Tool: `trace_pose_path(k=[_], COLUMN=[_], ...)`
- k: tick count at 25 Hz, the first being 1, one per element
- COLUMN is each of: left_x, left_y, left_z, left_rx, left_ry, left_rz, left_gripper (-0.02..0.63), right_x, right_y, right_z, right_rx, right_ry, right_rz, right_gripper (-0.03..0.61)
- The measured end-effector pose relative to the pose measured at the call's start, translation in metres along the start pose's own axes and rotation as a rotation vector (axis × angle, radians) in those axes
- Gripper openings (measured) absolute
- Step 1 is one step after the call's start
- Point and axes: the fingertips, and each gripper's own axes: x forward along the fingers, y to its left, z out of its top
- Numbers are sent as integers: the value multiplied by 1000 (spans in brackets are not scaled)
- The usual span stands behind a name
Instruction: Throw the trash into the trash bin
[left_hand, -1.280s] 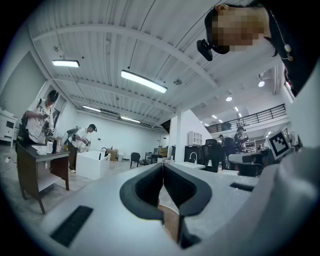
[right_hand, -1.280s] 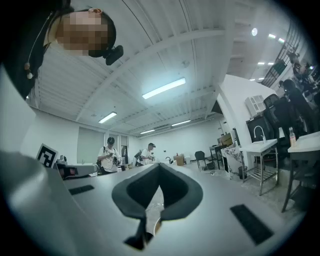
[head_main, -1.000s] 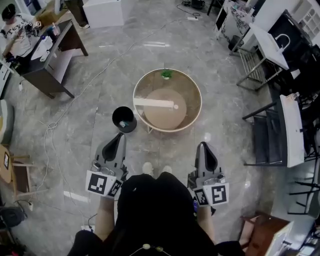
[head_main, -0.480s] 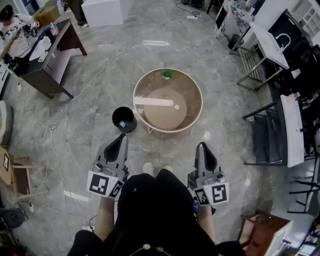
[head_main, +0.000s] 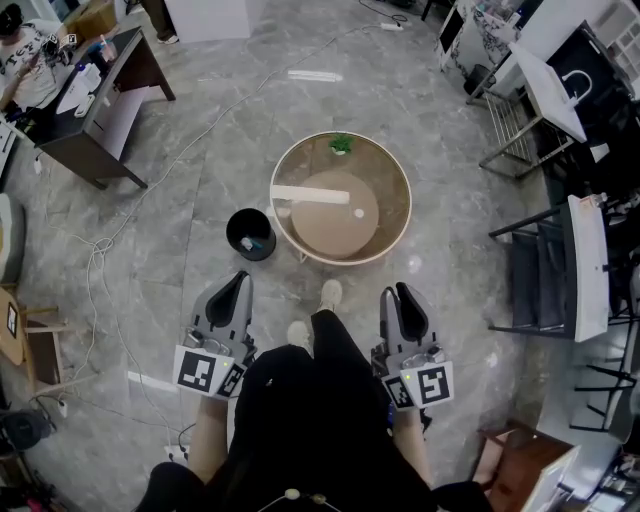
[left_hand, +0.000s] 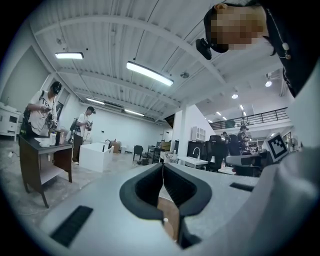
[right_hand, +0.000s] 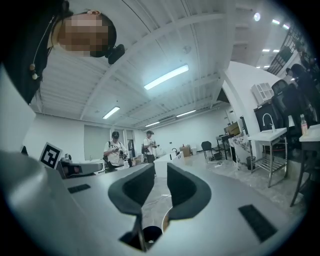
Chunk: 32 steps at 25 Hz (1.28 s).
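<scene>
The left gripper is held level in front of the person, its jaws pressed together with nothing between them. The right gripper also points level. Its jaws have just been opening and now stand a little apart, with nothing held (through the gap, its own view shows only floor, the bin and the table's edge). The black trash bin stands on the grey marble floor, just beside the left side of a round table and ahead of the left gripper. Something small and bluish lies inside the bin, too small to identify. On the table lies a long white strip, with a small white ball near its right end. A small green plant stands at the far rim. 1 shoe is set ahead of the other, between the 2 grippers and close to the table
</scene>
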Motion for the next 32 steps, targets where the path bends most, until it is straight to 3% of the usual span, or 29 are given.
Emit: trace_pose_path(k=[6, 13, 17, 23, 25, 27, 29, 32], left_x=[30, 98, 142, 190, 200, 209, 216, 225], left_y=[11, 27, 42, 67, 70, 70, 66, 58], left_z=[-9, -33, -61, -111, -139, -174, -218, -290], left_rx=[3, -77, -171, -345, -384, -418, -451, -503], left_ry=[35, 105, 160, 232, 281, 362, 477, 664], left_rz=[10, 21, 40, 134, 153, 142, 117, 77], left_gripper=[8, 8, 8, 9, 9, 55, 103, 110], right_x=[35, 102, 138, 175, 183, 190, 196, 199], right_y=[-18, -63, -91, -134, -149, -165, -182, -206], right_z=[-18, -55, -95, -183, -217, -254, -292, -344], right_rx=[20, 16, -28, -79, -83, -73, -59, -59], right_ry=[47, 169, 282, 504, 586, 671, 761, 899], right_rz=[25, 82, 101, 133, 142, 137, 120, 91], right_gripper=[82, 106, 132, 185, 198, 215, 223, 235])
